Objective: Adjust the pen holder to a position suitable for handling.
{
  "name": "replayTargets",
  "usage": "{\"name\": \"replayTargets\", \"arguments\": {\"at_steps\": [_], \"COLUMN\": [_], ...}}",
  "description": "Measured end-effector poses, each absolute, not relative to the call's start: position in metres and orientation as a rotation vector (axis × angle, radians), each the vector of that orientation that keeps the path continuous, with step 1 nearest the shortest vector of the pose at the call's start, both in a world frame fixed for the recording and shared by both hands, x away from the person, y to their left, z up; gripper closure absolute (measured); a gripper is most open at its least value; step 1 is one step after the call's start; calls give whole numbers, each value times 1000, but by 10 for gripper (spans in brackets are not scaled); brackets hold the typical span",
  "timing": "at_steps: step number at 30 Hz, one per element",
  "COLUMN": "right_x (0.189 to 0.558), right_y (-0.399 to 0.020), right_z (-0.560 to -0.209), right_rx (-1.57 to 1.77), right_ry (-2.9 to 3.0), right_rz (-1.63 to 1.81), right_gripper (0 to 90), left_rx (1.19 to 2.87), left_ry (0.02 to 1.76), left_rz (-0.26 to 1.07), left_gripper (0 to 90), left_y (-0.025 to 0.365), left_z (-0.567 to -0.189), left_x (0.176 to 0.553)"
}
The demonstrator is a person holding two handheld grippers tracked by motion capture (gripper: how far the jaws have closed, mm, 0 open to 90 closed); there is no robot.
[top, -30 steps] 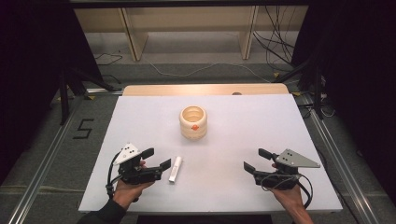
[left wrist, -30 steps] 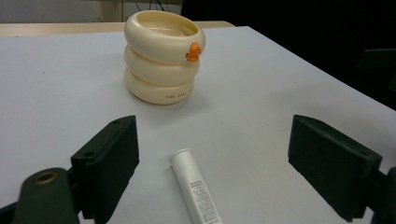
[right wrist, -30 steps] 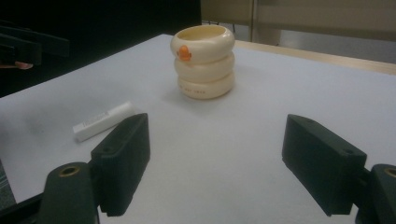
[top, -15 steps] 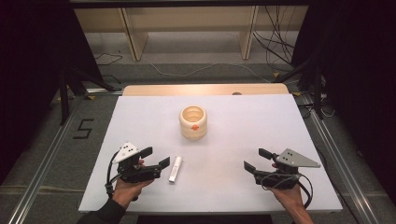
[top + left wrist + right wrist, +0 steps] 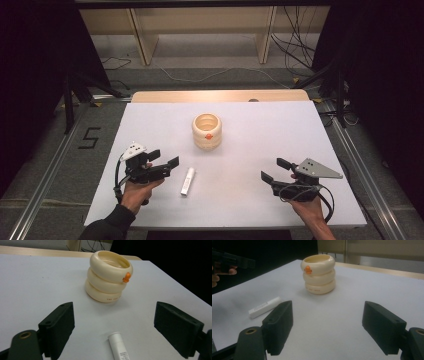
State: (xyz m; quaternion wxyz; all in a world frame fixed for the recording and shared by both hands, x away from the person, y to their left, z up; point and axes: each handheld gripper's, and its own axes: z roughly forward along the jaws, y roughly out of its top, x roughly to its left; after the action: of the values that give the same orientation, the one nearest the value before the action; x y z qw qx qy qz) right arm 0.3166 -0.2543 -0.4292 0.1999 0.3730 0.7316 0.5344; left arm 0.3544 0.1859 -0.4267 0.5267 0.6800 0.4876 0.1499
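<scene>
Left tongs (image 5: 166, 158) wide, beside white tube (image 5: 187, 181) | right tongs (image 5: 275, 169) wide, well right | cream ringed pot (image 5: 207, 131) beyond tube

The black two-jaw left gripper (image 5: 165, 157) sits a little farther up the high view than a second ago. The shift is small, and whether it is moving towards the far side of the table or lifting off it cannot be told. The person's hand (image 5: 136, 189) that holds it shifts the same way. One jaw tip, which was just beside the far end of the small white plastic tube (image 5: 187, 181) lying on the table, now stands clearly apart from it, off to its far left. The gap between them is wider.
</scene>
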Motion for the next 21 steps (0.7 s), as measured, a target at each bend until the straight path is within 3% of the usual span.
{"name": "replayTargets", "arguments": {"at_steps": [11,21], "right_x": [318,318], "right_y": [-254,-255], "right_z": [-430,-430], "right_rx": [1050,1049], "right_ry": [2047,2044], "right_rz": [1487,1486], "right_gripper": [255,256], "left_rx": [1610,1603], "left_ry": [1295,1311], "left_rz": [370,361], "left_gripper": [162,188], "left_y": [189,185], "left_z": [-430,-432], "left_x": [388,403]}}
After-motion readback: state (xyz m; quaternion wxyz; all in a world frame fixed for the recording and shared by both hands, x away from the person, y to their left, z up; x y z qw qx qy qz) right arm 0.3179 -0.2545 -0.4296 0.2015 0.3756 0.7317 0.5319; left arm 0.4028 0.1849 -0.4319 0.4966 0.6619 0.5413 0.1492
